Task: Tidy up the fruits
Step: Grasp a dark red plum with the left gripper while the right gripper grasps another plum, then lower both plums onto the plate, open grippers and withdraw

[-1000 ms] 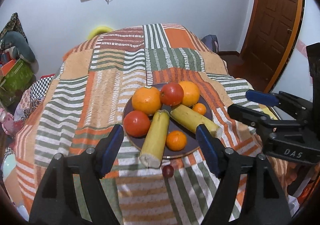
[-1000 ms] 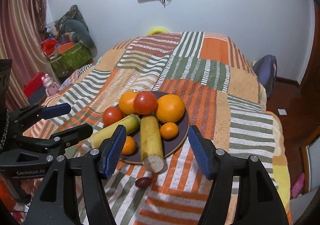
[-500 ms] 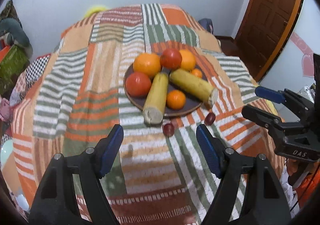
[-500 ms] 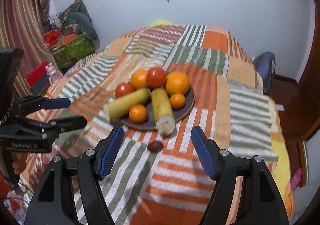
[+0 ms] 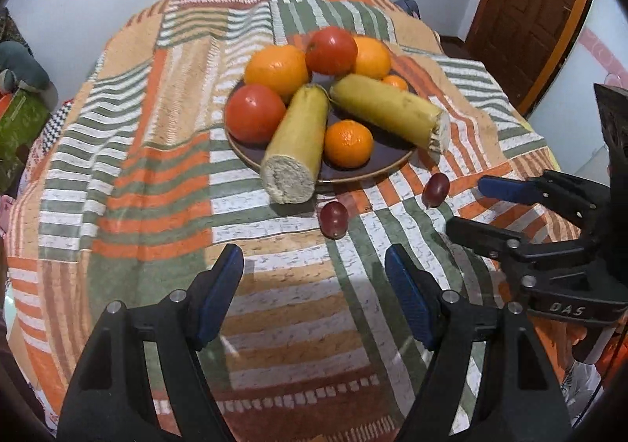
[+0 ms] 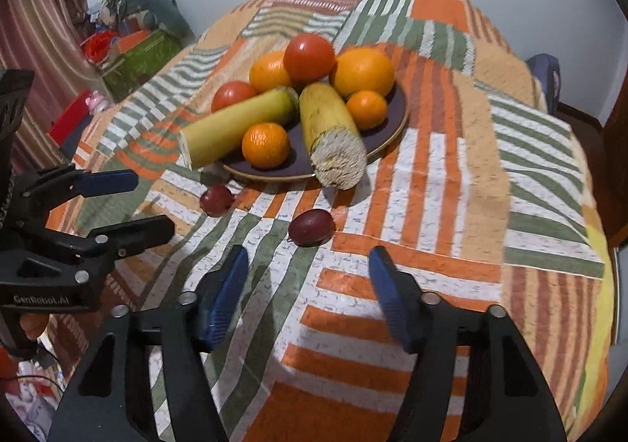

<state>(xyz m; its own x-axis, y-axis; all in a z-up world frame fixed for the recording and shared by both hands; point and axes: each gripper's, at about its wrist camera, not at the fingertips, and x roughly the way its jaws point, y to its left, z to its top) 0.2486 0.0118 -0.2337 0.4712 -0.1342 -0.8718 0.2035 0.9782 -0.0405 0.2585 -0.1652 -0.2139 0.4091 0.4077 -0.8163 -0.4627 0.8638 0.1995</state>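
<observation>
Inventory, taken over a bed under a striped patchwork blanket.

Plate, dark brown, on the blanket. It carries two tomatoes, one at its left edge and one perched on top at the back; two oranges and flanking that top tomato; two mandarins, one at the front and a smaller one at the back right; and two cut yellow stalks and, laid in a V with their cut ends jutting over the near rim.

Two dark red grapes lie off the plate on the blanket, just in front of it: one near the left stalk's cut end, one below the right stalk's end.

My left gripper: fingers spread wide, nothing between them, above bare blanket short of the nearer grape.

My right gripper: fingers apart, having just been closing, empty, with a grape just ahead of the tips.
</observation>
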